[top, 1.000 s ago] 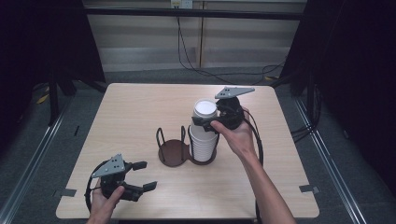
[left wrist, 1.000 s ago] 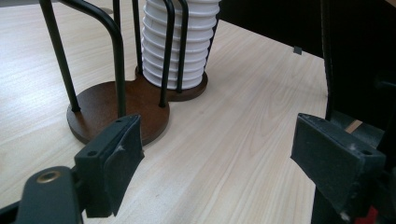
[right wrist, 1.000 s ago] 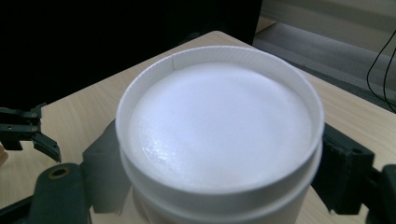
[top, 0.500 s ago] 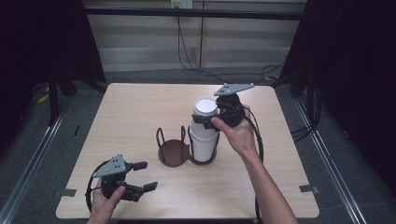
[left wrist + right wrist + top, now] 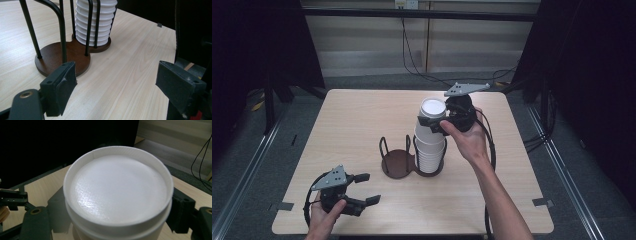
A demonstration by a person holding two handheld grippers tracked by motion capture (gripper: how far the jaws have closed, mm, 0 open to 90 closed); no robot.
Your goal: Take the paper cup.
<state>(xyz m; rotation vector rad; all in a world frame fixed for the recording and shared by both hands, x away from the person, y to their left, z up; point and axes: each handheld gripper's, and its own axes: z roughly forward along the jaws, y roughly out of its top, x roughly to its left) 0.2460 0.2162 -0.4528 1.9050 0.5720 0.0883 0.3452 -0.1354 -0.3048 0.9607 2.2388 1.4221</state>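
On the table (image 5: pixel 362 120), we see a stack of upturned white cups (image 5: pixel 430 145) standing in the right ring of a dark two-ring holder (image 5: pixel 396 164). Our right gripper (image 5: pixel 438 124) has just been closing its jaws, which now clasp the top cup (image 5: pixel 117 192) on both sides. Near the table's front edge, our left gripper (image 5: pixel 368 188) rests released, jaws apart around nothing.
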